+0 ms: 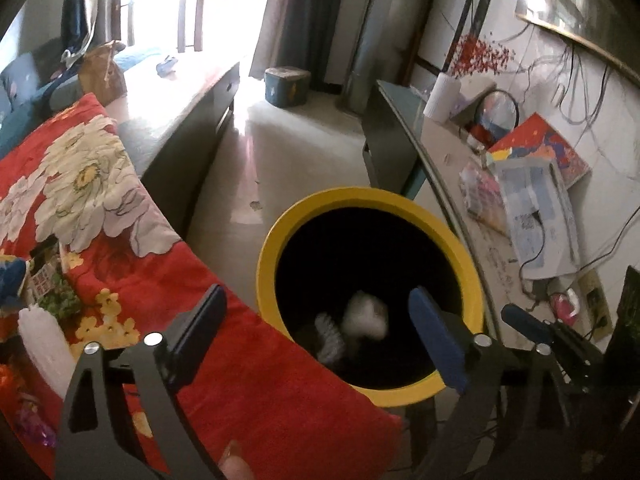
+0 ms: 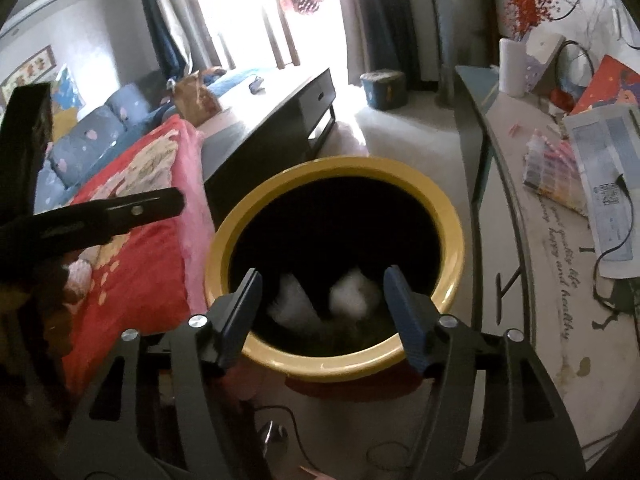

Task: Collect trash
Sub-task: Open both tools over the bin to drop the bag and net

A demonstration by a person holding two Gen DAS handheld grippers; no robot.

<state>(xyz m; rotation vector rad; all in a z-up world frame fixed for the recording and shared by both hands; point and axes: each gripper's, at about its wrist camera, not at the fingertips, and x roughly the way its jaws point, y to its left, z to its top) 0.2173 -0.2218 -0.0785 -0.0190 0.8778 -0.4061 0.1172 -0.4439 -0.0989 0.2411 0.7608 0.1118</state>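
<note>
Jaws spread, empty: left gripper (image 1: 320, 336), right gripper (image 2: 322, 312), above yellow bin (image 2: 448, 216). Crumpled white paper (image 2: 352, 294) inside: light, soft; pinch anywhere.

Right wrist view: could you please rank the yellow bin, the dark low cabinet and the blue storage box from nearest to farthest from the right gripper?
1. Yellow bin, directly below the open right gripper.
2. Dark low cabinet, ahead and left, beyond the bin.
3. Blue storage box, farthest, on the floor by the curtains.

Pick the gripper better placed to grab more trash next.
Left, probably. Both grippers hang open and empty over the yellow bin, but the left sits beside the cluttered red blanket.
</note>
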